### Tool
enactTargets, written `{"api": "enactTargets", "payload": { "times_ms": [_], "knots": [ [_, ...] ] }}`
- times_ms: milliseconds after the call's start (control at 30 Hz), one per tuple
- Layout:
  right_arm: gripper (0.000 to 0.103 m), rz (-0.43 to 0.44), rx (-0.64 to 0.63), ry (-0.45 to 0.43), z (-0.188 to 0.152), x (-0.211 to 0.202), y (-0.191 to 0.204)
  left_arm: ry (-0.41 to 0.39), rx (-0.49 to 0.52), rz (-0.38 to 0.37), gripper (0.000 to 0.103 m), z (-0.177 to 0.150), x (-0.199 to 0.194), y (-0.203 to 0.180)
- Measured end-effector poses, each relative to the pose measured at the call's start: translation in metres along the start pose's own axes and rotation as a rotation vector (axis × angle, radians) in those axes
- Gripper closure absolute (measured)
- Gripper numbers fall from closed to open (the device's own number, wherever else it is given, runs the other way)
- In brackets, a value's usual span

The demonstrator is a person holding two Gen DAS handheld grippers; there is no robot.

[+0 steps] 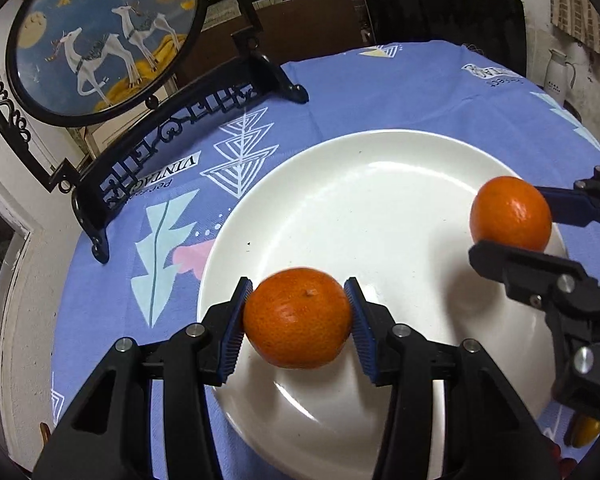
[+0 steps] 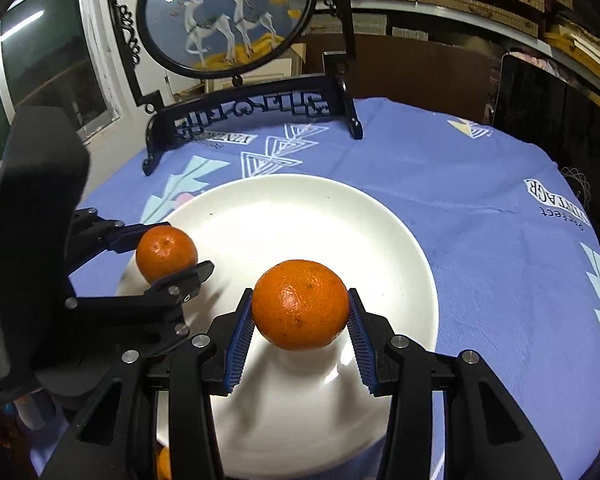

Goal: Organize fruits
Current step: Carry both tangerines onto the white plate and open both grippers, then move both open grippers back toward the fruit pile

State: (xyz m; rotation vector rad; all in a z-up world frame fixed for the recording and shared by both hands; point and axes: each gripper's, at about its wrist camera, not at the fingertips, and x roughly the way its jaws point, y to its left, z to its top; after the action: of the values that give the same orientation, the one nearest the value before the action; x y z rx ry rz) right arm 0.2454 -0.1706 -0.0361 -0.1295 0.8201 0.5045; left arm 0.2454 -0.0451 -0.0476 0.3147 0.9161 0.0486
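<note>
1. The left gripper [image 1: 298,316] is clamped on an orange [image 1: 298,317]; both blue ribbed pads [image 1: 234,336] press its sides at 3 and 9 o'clock.
2. In the left wrist view this orange sits over the 6 o'clock part of the white plate [image 1: 340,184]. I cannot tell whether it touches the plate or hangs just above it.
3. The right gripper [image 2: 300,310] is closed on a second orange [image 2: 300,304], pads against both flanks, over the plate's [image 2: 300,208] 6 o'clock area in its own view.
4. From the left camera, the right gripper [image 1: 512,216] comes in from 3 o'clock, holding its orange [image 1: 511,213] near the plate's 3 o'clock rim.
5. From the right camera, the left gripper [image 2: 168,254] reaches in from 9 o'clock with its orange [image 2: 166,254] at the plate's 9 o'clock edge.
6. The two oranges are apart, with bare plate between them.
7. The plate rests on a blue patterned tablecloth [image 2: 480,200] printed with white triangles and the word "VINTAGE".
8. At 11 o'clock from the plate stands a black ornamental stand [image 1: 172,132] carrying a round deer painting [image 1: 108,32].
9. A white jug [image 1: 558,76] stands beyond the table at 2 o'clock in the left view.
</note>
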Motion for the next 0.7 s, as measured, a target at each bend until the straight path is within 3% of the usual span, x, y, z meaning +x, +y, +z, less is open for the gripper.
{"api": "enactTargets", "payload": {
  "times_ms": [200,367,567,700],
  "knots": [
    [0.041,-0.017,0.001,-0.047,0.006,-0.004,-0.003,-0.022,-0.005,0.016,0.043,0.001,-0.001,0.003],
    [0.038,-0.011,0.009,-0.079,-0.003,-0.031,-0.005,-0.048,-0.007,0.011,0.038,-0.005,-0.017,0.006],
    [0.029,-0.001,-0.003,-0.088,-0.044,-0.076,-0.004,-0.095,-0.039,-0.011,0.029,-0.032,-0.055,0.016],
    [0.025,-0.008,-0.023,-0.090,-0.086,-0.106,-0.002,-0.116,-0.012,-0.087,0.021,-0.065,-0.088,0.006]
  ]
}}
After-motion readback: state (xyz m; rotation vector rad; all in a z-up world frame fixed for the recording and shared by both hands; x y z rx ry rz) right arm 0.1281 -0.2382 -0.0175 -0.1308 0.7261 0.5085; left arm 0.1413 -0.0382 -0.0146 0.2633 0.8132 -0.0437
